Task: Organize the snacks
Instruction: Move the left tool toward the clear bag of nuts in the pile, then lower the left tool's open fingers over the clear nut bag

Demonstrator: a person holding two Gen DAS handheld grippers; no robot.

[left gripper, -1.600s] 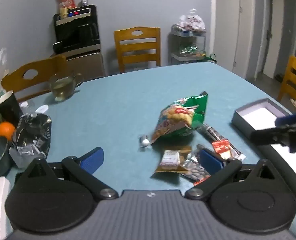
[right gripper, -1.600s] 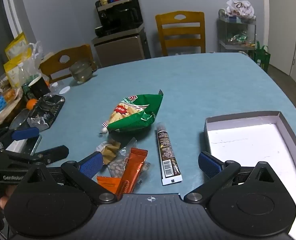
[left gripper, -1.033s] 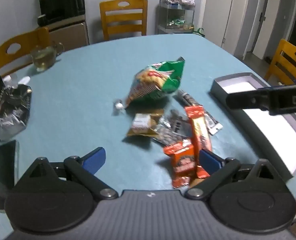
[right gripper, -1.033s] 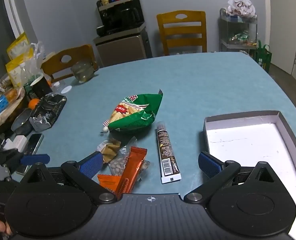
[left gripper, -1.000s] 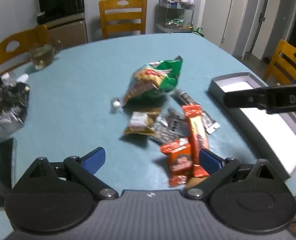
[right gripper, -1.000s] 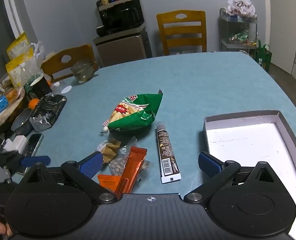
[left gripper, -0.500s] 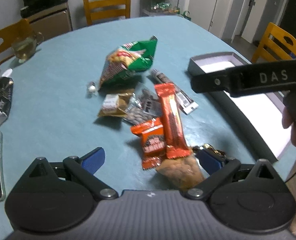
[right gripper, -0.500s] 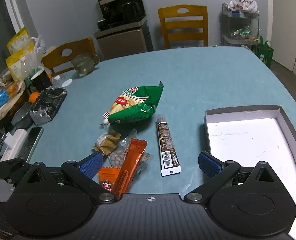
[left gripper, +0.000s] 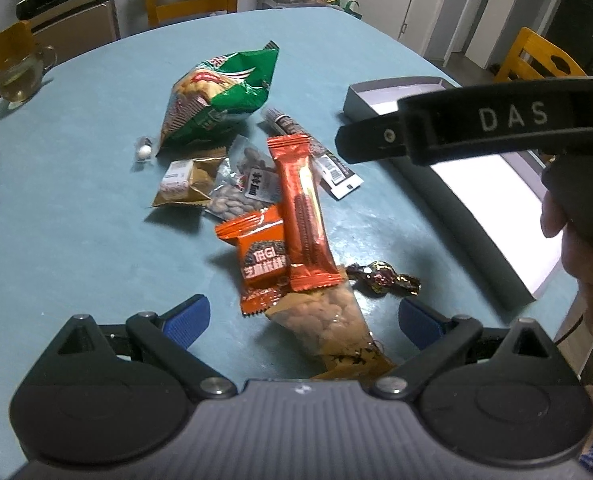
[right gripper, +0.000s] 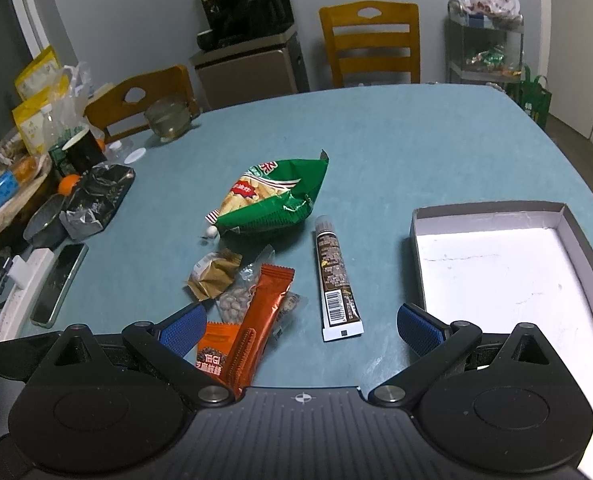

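Note:
Snacks lie in a loose pile on the blue table (left gripper: 76, 216): a green chip bag (left gripper: 220, 96), a long orange bar (left gripper: 302, 212), a small orange packet (left gripper: 262, 258), a tan nut pack (left gripper: 328, 326), a clear nut bag (left gripper: 242, 192), a gold packet (left gripper: 184, 178), a dark tube (right gripper: 336, 280) and a foil candy (left gripper: 382, 278). My left gripper (left gripper: 302, 320) is open, low over the nut pack. My right gripper (right gripper: 300, 326) is open above the table's near edge, between the tube and the white open box (right gripper: 504, 272).
The right gripper's body (left gripper: 476, 124) crosses the left wrist view above the box. A phone (right gripper: 58, 284), power strip, crumpled foil bag (right gripper: 96, 200), bowl, orange, cup and glass teapot (right gripper: 168, 120) crowd the table's left side. Wooden chairs stand around.
My left gripper has moved forward and down toward the near end of the pile. My right gripper has risen and tilted slightly. Both stay open.

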